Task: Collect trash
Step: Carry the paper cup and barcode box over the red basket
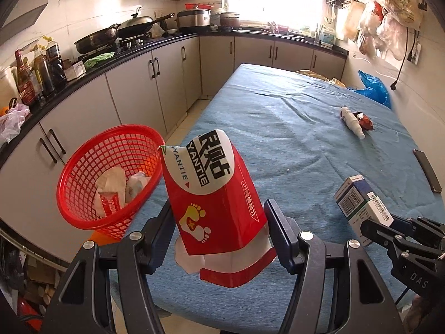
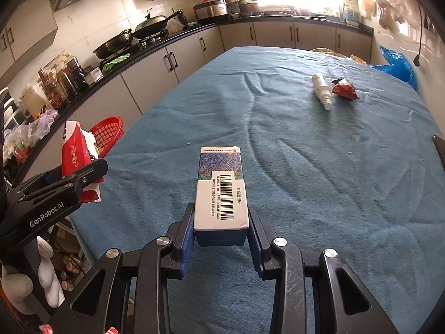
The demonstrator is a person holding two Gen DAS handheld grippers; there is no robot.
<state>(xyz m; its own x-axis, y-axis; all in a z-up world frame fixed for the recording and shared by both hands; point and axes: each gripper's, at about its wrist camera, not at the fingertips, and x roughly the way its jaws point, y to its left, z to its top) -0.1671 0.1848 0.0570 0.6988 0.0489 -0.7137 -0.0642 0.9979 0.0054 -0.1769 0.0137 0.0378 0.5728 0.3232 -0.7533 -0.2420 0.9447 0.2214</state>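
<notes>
left tool [image 1: 219,220]: clamped, tilted down | right tool [image 2: 221,224]: clamped, tilted down

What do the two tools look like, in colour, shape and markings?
Both tools are black, angular linkage frames with silver round rivets and blue finger pads. The left tool bears white "GenRobot.AI" lettering on its side; the right tool shows pale scratches and the letters "DAS".

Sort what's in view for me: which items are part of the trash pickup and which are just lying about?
Part of the job:
- red and white box, held in the left gripper
- blue and white carton, held in the right gripper
- red basket, already holding wrappers
- white bottle and red snack wrapper on the table

Just lying about:
- phone
- woks
- sauce bottles
</notes>
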